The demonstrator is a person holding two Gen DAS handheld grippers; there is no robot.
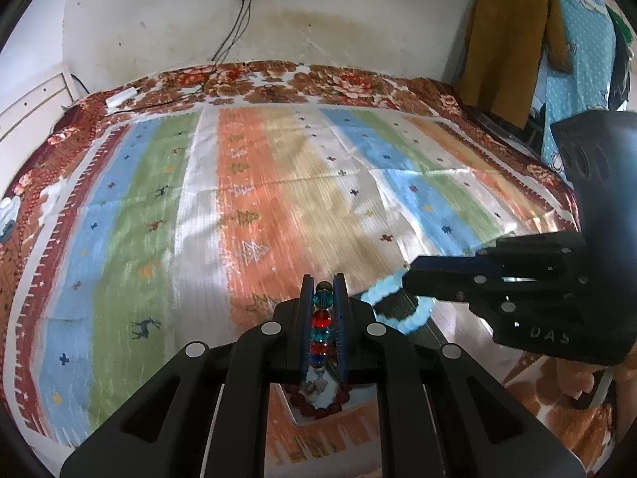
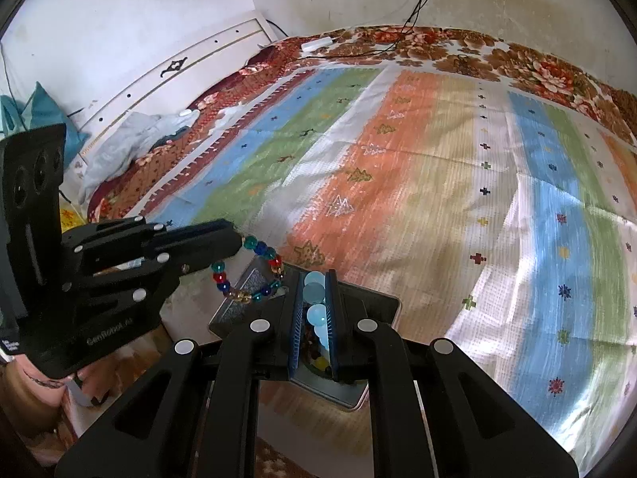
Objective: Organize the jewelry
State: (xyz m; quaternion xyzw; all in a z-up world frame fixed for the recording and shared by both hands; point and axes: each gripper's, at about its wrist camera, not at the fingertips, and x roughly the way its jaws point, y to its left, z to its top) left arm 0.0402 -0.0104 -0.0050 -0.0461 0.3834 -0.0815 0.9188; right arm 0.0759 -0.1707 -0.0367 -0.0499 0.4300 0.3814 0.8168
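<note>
The left gripper [image 1: 323, 281] is clamping a multicoloured bead bracelet [image 2: 249, 275] between nearly closed fingers, while the right gripper [image 2: 316, 279] is pinching a pale blue bead bracelet [image 1: 402, 310]; both are hanging over a dark tray [image 2: 382, 306] near the striped bedspread's [image 1: 278, 183] near edge.

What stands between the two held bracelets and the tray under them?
Nothing visible. The left gripper holds the multicolored bracelet and the right gripper the pale blue bracelet, both hanging over the dark tray, which already holds other beads.
</note>
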